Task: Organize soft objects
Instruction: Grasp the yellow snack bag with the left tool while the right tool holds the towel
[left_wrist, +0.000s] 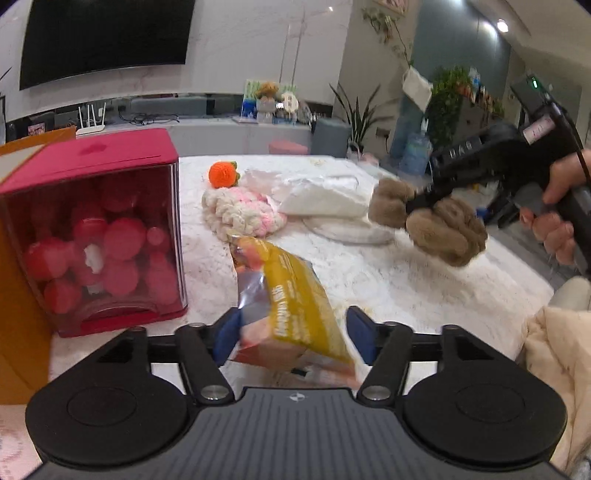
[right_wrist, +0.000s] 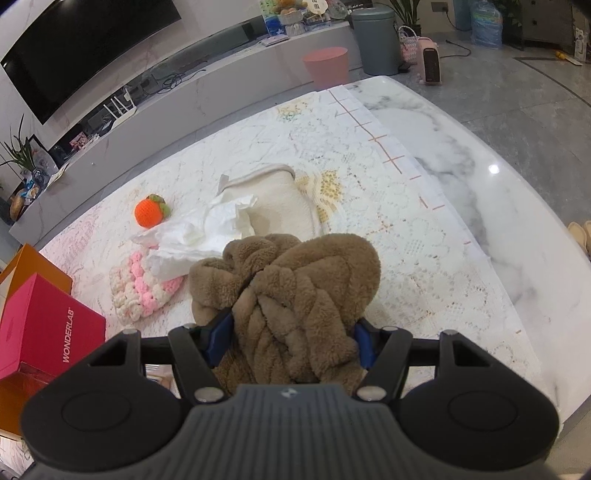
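Holding red balls: red clear-front box (left_wrist: 92, 236) on table (left_wrist: 369, 288)

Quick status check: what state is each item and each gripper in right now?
left gripper: open, yellow snack bag between its fingers, not pressed.
right gripper: shut on brown plush, lifted.
orange crochet fruit: resting on table.
pink-white knit piece: lying flat.
white tissue: crumpled.
red box: upright, full of red balls.

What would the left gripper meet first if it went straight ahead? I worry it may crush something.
Probably the yellow snack bag, already lying between the open left gripper; beyond it, likely the pink-and-white knitted piece, though depth is unclear.
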